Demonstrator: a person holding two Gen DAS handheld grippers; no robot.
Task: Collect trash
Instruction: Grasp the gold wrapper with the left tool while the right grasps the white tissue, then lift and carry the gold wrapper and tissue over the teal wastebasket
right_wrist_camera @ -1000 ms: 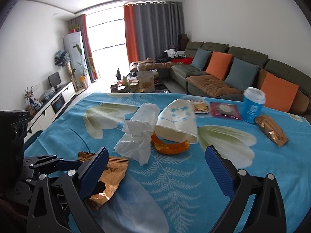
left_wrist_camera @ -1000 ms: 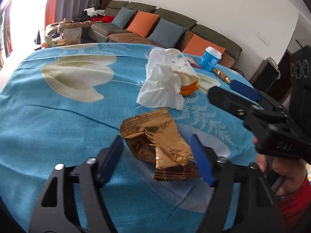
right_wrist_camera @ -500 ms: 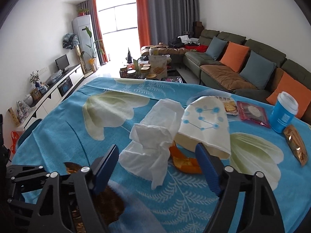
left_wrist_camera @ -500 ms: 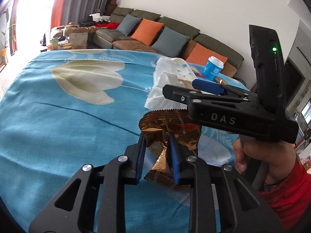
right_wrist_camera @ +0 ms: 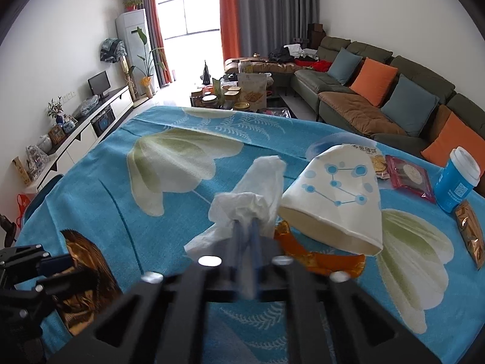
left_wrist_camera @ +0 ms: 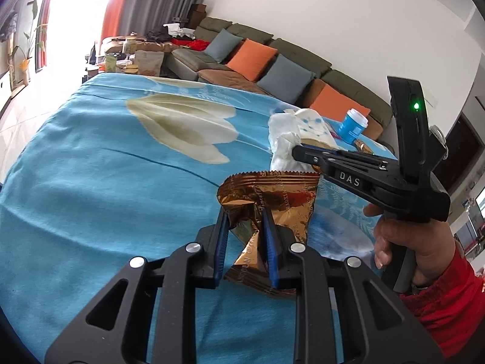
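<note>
We clamp a wrapper in the left tongs and a tissue in the right tongs

The bronze foil wrapper stands almost upright between the blue pads, long axis vertical, its serrated edge on top, crinkled and glossy, at the near middle of the table; the white tissue is soft and crumpled, pinched low by our clenched right tongs, its long fold reaching up and far, left of a tipped paper cup with blue dots, an orange wrapper beneath it; the table wears a blue flowered cloth, a blue lidded cup far right; an olive sofa with orange and grey cushions lines the right wall
</note>
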